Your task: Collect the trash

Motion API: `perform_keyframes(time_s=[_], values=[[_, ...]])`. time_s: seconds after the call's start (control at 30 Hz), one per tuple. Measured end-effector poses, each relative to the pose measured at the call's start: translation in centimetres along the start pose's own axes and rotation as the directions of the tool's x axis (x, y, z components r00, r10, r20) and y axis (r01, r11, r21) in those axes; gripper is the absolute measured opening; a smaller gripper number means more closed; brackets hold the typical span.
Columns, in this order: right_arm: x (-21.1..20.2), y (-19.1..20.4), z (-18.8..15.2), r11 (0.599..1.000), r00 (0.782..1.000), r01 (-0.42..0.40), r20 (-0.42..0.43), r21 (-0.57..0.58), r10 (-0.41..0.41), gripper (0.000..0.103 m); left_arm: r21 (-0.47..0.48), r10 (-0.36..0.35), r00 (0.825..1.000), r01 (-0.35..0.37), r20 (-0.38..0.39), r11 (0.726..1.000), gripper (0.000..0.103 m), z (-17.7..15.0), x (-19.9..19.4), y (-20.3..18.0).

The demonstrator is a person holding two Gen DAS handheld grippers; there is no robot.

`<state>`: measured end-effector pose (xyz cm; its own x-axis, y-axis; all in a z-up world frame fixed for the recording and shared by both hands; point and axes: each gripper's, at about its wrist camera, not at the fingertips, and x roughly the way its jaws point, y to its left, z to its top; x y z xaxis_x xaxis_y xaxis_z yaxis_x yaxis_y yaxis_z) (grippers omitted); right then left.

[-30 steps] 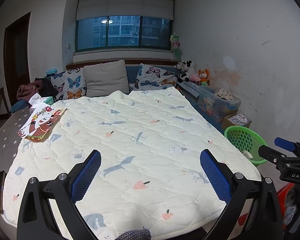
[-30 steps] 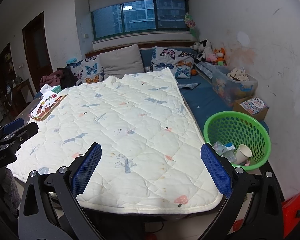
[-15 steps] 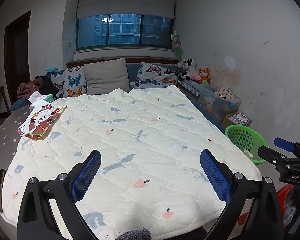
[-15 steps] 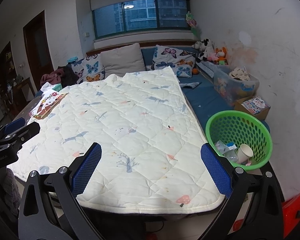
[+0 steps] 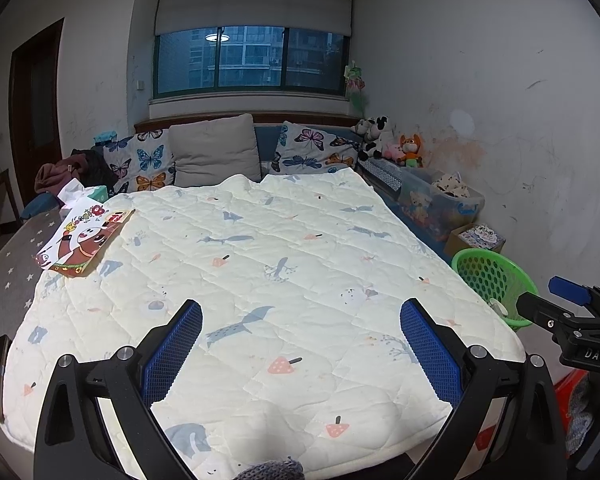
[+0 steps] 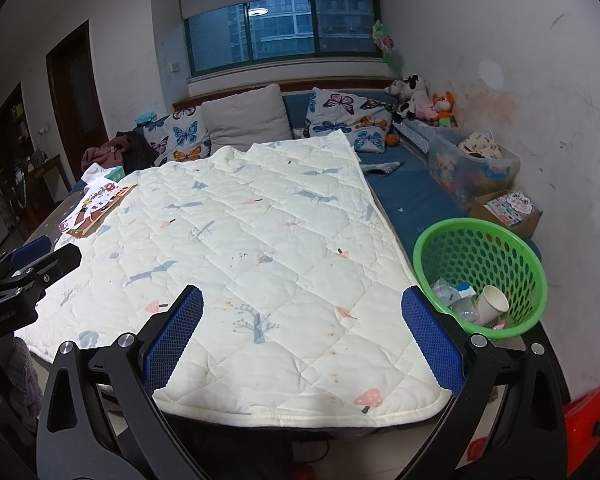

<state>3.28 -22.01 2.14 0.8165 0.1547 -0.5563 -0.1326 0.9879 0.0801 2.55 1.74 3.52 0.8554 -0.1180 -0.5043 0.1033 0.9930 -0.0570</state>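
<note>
1. Our left gripper (image 5: 300, 354) has its two blue fingers spread wide apart, and nothing is between them. It hangs over the near end of the quilt (image 5: 260, 264).
2. Our right gripper (image 6: 302, 340) is spread wide too, with nothing in it. It hangs over the near right corner of the quilt (image 6: 260, 264).
3. We see the green basket (image 6: 528, 252) just beside the right side of the quilt, on the blue mat (image 6: 412, 196).
4. We see the trash in the basket: a white paper cup (image 6: 492, 304) lying on its side, with some clear plastic bits (image 6: 448, 292) next to it.
5. We see a cartoon picture book (image 5: 82, 242) lying flat at the far left edge of the quilt.
6. We see a tissue box (image 5: 96, 193) just behind the book.
7. We see butterfly pillows (image 5: 144, 164) and a gray pillow (image 5: 214, 154) at the far end, under the window (image 5: 252, 60).
8. We see stuffed toys (image 5: 388, 142) in the far right corner, and a clear storage bin (image 6: 472, 168) by the wall.
</note>
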Motion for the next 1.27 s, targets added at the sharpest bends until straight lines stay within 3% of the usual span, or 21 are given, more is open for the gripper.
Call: perform_keyframes(time_s=[1.27], values=[[0.65,0.43,-0.45,1.0,1.0,-0.011,-0.01,0.007,0.011,0.099,-0.001,0.009,1.0,-0.009,-0.002,1.0,0.096,-0.13,0.34,-0.28]])
